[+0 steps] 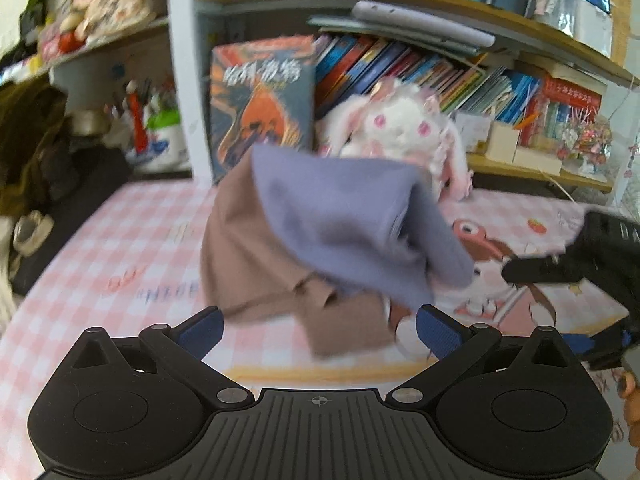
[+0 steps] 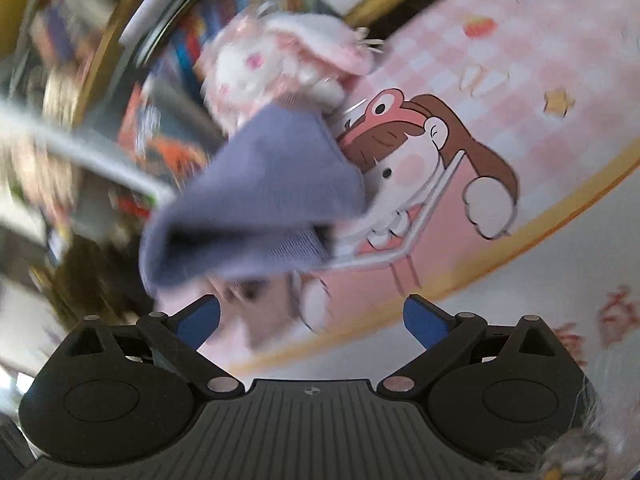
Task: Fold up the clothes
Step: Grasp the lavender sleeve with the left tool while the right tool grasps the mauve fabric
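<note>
A purple garment (image 1: 340, 220) lies crumpled and blurred over a brown garment (image 1: 248, 260) on the pink checked table cover (image 1: 100, 248). My left gripper (image 1: 319, 332) is open just in front of the pile, with nothing between its blue pads (image 1: 438, 332). My right gripper (image 1: 552, 304) comes in from the right of the pile, its jaws apart. In the right wrist view the purple garment (image 2: 272, 184) sits ahead and to the left, tilted and blurred. There my right gripper (image 2: 312, 320) stands open and holds nothing. The brown garment is barely visible in that view.
A white and pink plush rabbit (image 1: 404, 128) sits right behind the pile, also seen as the plush rabbit (image 2: 272, 64). A large book (image 1: 264, 100) leans on the shelf post. Bookshelves (image 1: 440, 76) fill the back. A dark garment (image 1: 36, 144) hangs at the left edge.
</note>
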The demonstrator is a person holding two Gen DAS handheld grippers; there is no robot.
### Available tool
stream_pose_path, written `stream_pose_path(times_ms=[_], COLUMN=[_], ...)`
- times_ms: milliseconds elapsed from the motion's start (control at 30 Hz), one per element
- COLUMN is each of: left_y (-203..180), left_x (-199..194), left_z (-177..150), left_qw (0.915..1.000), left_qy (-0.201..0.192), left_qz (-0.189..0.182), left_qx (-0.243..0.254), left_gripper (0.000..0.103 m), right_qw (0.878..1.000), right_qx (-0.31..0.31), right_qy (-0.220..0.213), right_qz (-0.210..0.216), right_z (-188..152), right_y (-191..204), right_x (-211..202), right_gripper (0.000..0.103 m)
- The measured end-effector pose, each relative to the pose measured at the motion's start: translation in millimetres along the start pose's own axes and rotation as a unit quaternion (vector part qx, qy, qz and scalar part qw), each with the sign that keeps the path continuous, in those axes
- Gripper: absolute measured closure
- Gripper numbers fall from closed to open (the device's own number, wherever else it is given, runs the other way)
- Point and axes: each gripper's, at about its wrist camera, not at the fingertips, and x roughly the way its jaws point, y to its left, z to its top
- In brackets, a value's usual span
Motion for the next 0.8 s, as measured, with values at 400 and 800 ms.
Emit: stream_pose_path(times_ms=[400, 800], left_y=[-9.7, -1.6], left_x=[48.9, 13.2], left_z=[44.6, 12.4], left_qw=[0.9992, 0.9967], left_qy=[-0.001, -0.004], left_qz=[0.037, 0.014], left_qx=[-0.012, 0.080], left_gripper=[0.067, 0.095], right_qw=[0.968, 0.950], right_qx=[0.215, 0.295], right_qy=[0.015, 0.043], right_qz=[0.127, 0.091], right_z=[44.6, 34.5], right_y=[-15.7, -28.3], right_x=[59.9, 105.4], right_gripper=[0.007, 0.089])
